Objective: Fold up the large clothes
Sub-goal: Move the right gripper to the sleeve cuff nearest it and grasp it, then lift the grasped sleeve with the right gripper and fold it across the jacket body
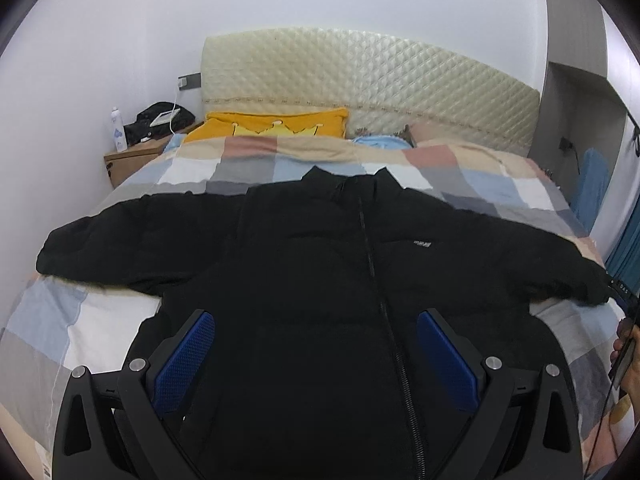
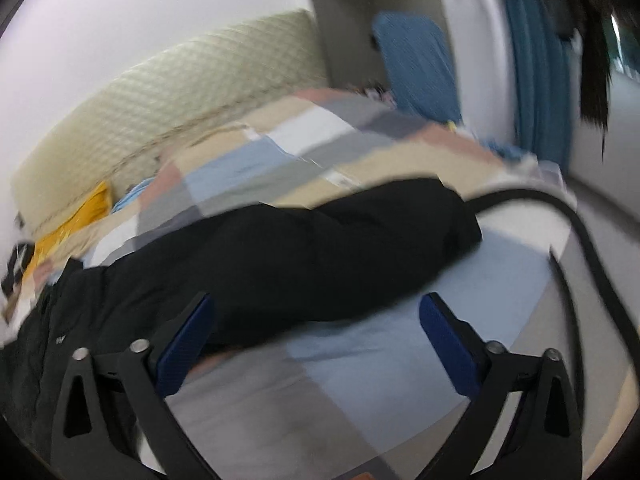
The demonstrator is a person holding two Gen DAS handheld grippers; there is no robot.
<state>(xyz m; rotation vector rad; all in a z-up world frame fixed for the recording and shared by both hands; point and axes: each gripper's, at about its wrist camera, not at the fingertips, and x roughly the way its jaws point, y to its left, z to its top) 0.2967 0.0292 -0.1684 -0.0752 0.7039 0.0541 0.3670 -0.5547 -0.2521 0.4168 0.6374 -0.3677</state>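
- The black jacket [image 1: 320,264] lies face up, zipped and with both sleeves spread, across the bed [image 1: 72,332] with its checked cover; its collar points toward the quilted headboard [image 1: 360,88].
- The left tongs [image 1: 316,356] hover released over the jacket's lower front.
- The right tongs [image 2: 316,340] are released too, near the jacket's sleeve [image 2: 360,232], over the cover; this view is blurred.

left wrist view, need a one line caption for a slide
Open left gripper poised over a black jacket spread flat, zipped, sleeves out, on a checked bedspread.
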